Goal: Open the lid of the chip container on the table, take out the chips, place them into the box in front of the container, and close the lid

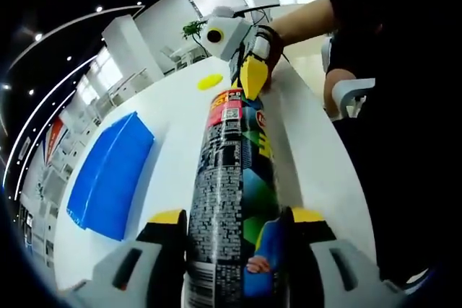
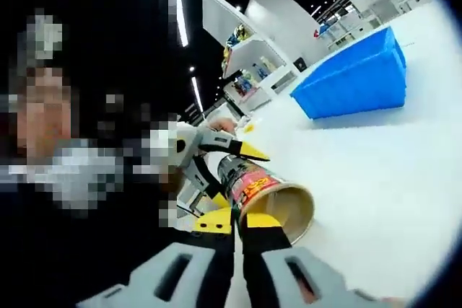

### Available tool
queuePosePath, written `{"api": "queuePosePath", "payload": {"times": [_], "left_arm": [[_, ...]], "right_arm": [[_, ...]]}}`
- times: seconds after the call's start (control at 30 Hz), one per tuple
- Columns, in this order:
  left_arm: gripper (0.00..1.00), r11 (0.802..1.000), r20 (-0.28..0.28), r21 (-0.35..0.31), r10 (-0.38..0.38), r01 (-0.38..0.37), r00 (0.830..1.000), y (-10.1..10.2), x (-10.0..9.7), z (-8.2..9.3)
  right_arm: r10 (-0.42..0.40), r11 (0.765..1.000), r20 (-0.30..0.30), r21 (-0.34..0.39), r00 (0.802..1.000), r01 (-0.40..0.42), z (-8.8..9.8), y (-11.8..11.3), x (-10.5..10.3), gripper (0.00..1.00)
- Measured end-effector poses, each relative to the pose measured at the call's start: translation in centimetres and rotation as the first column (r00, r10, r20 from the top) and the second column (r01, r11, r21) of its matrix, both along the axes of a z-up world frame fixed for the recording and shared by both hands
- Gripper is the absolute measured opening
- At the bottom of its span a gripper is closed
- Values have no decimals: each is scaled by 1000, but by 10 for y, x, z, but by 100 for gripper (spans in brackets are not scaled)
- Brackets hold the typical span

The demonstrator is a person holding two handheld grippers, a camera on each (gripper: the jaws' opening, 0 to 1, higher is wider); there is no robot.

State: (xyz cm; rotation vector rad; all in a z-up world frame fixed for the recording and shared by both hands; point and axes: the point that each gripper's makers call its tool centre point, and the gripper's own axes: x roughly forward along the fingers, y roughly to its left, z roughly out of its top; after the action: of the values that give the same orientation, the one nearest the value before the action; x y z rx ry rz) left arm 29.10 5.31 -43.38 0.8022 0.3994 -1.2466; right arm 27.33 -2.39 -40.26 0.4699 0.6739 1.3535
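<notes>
The chip can (image 1: 234,178), a tall printed tube, lies along my left gripper (image 1: 237,216), which is shut around its lower part and holds it tilted over the white table (image 1: 177,124). Its mouth (image 2: 287,210) is uncovered and shows a beige inside. A yellow lid (image 1: 210,81) lies flat on the table beyond the can. My right gripper (image 2: 239,220) is shut, its yellow tips right at the rim of the can's mouth; it also appears at the can's far end (image 1: 251,77). The left gripper (image 2: 234,176) clamps the can from behind. The blue box (image 1: 108,171) (image 2: 354,77) sits on the table beside it.
A person in black stands at the table's edge, an arm (image 1: 307,16) reaching to the right gripper. A white chair (image 1: 354,91) stands beside them. White shelves and counters (image 2: 253,41) stand beyond the table.
</notes>
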Motion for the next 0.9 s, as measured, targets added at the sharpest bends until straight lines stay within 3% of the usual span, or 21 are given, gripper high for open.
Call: {"api": "queuePosePath", "payload": {"times": [0.1, 0.17, 0.23, 0.33, 0.37, 0.47, 0.57, 0.6, 0.63, 0.67, 0.7, 0.8, 0.83, 0.9], "left_arm": [[55, 1000, 19, -7, 5, -5, 1000, -1, 0, 1], [55, 1000, 93, -21, -8, 10, 996, -2, 2, 5], [55, 1000, 109, -26, 0, 3, 994, -3, 2, 7], [55, 996, 150, -91, 27, -13, 988, -7, 6, 17], [55, 993, 132, -117, 44, -28, 990, -8, 6, 19], [55, 985, 83, -163, 64, -50, 995, -13, 2, 27], [54, 966, 21, -253, 60, -53, 998, -24, -4, 37], [54, 950, -24, -306, 61, -66, 998, -29, -8, 41], [54, 940, -65, -331, 61, -79, 996, -32, -11, 42], [54, 923, -84, -374, 63, -91, 994, -35, -11, 45], [54, 909, -84, -407, 68, -96, 994, -37, -10, 48], [54, 855, -108, -507, 57, -104, 993, -42, -10, 52], [54, 848, -109, -520, 54, -104, 993, -43, -10, 53], [54, 809, -119, -580, 33, -97, 992, -45, -11, 55]], "right_arm": [[-4, 999, 2, -31, 1000, 4, 3, 0, 2, 1], [13, 999, 8, -39, 1000, -13, 9, 0, 0, 0], [33, 998, 55, -60, 998, -29, 16, -1, 0, 0], [53, 995, 90, -90, 995, -45, 39, 0, 1, 0], [66, 992, 84, -112, 994, -57, 51, 2, 1, 0], [70, 960, -22, -270, 997, -73, 69, 3, 5, 0], [113, 938, -100, -316, 989, -139, 107, 18, -3, 0], [112, 929, -117, -341, 987, -146, 115, 22, -5, 0], [117, 887, -87, -439, 989, -143, 117, 23, -3, 0], [122, 875, -74, -463, 990, -142, 119, 24, -2, 0], [141, 851, -46, -505, 989, -145, 125, 32, -3, 0], [154, 777, -50, -610, 987, -152, 130, 44, -4, 1], [163, 747, -52, -646, 985, -157, 137, 50, 1, 1], [178, 686, -45, -710, 983, -156, 142, 59, 5, 1]]}}
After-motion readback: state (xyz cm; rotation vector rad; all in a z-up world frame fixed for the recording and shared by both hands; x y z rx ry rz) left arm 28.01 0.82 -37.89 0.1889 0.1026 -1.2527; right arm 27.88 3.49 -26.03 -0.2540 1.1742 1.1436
